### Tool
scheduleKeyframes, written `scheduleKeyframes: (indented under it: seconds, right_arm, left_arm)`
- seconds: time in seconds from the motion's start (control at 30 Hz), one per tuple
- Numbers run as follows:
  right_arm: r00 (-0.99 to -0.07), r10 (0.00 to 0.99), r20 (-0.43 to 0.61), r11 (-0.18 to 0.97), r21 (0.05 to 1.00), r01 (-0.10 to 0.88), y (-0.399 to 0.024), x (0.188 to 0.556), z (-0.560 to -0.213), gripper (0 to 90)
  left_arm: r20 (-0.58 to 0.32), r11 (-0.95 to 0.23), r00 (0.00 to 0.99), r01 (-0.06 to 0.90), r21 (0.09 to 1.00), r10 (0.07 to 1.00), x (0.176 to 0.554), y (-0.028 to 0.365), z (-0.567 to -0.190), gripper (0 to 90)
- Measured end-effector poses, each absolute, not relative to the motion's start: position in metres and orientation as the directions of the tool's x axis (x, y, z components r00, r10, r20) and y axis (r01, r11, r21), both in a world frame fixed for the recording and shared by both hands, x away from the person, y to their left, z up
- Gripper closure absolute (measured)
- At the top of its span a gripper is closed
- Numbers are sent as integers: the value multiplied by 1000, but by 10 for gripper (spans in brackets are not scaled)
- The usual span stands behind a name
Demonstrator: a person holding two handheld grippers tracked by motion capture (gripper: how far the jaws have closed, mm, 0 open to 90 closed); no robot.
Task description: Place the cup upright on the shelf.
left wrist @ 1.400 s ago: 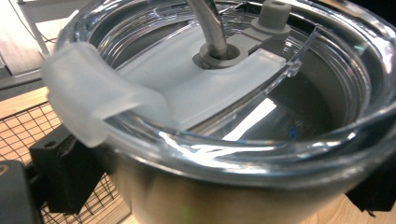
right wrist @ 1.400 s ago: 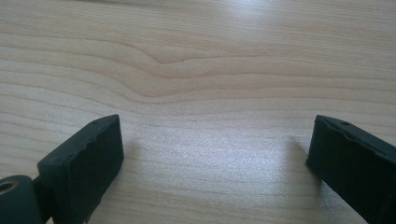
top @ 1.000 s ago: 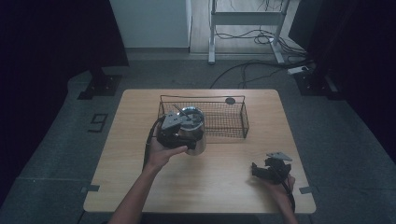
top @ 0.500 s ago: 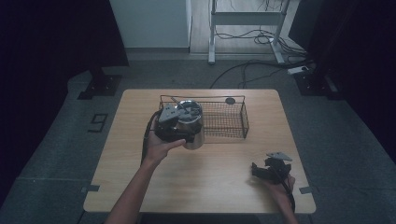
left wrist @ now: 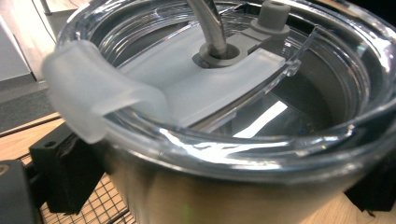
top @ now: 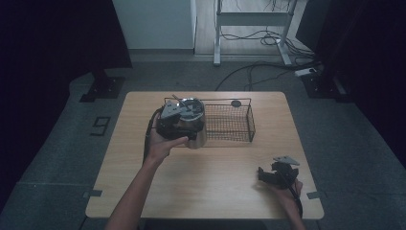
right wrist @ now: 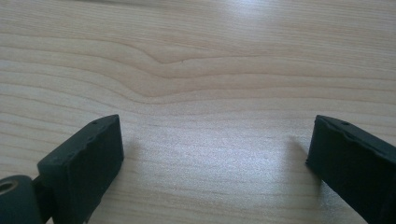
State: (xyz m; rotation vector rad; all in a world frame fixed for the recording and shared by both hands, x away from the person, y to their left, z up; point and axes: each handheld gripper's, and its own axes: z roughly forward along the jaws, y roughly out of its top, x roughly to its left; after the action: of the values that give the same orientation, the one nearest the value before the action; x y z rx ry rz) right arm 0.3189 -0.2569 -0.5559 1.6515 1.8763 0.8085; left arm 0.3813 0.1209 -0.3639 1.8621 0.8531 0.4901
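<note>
Item: steel tumbler point(top: 195, 125) with clear lid point(left wrist: 224, 84) and metal straw point(left wrist: 210, 23), clamped by its body in the left tongs point(top: 184, 125), one black jaw on either side. Position: held off the surface point(top: 210, 177), at the left end of the wire basket point(top: 234, 123) on its near side. Item: right tongs point(top: 268, 173), jaws wide apart with nothing between them, resting low on the bare wood at the near right corner, well apart from the tumbler. Item: small dark disc point(top: 235, 103), beyond the basket.

Steel tumbler point(left wrist: 219, 186), clear lid, metal straw, upright, above basket edge
</note>
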Motion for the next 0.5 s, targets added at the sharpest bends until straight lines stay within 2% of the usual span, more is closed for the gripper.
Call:
scheduleKeyframes:
  seconds: [0.5]
  right_arm:
    - [-132, 991, 10, 84, 722, 687, -257, 319, -556, 31]
  left_arm:
    - [-29, -266, 655, 346, 900, 755, 395, 125, -358, 41]
